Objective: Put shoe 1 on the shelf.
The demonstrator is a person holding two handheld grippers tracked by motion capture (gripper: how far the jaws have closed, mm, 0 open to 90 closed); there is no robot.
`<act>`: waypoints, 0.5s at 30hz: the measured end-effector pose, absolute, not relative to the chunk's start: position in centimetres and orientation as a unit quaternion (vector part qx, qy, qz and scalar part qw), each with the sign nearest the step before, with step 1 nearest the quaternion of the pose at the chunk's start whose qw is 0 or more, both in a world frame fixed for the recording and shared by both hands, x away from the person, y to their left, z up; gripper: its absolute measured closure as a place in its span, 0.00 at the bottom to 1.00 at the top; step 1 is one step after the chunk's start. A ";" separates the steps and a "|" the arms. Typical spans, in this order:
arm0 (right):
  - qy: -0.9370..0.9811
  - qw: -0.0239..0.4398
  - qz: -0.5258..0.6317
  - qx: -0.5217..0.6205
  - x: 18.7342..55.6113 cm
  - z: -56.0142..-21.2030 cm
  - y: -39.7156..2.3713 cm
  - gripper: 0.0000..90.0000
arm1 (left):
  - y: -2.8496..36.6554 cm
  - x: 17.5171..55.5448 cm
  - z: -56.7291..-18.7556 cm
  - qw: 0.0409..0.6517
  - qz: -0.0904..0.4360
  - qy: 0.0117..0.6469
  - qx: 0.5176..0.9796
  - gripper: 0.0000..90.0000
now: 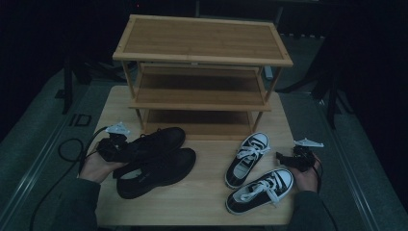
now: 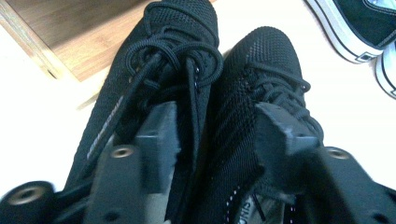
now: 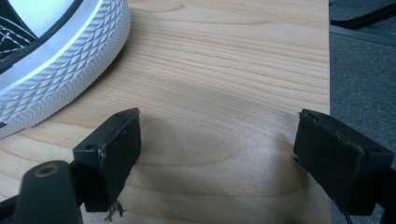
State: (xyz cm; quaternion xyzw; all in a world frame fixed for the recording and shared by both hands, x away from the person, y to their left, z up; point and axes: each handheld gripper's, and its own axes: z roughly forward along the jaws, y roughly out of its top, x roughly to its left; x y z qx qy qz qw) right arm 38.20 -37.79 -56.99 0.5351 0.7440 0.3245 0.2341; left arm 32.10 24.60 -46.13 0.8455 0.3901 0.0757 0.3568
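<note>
at the near left of the surface (image 1: 202,192), left gripper (image 2: 212,128) open over the black shoes (image 1: 154,159), right gripper (image 3: 217,140) open beside a black-and-white sneaker (image 1: 260,191)

Left claw (image 2: 212,126) and right claw (image 3: 217,149) both gape wide, each held low in a hand.

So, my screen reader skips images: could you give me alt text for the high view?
A person's left tongs sit open at the heels of a pair of black shoes on a wooden table, while the right tongs rest open beside two black-and-white sneakers. Behind them stands an empty three-tier bamboo shoe rack.
</note>
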 end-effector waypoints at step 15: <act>0.744 0.234 0.324 0.535 38.2 -57.0 -37.8 0.17 | 24.6 31.2 -46.3 0.343 0.086 0.368 0.860 0.36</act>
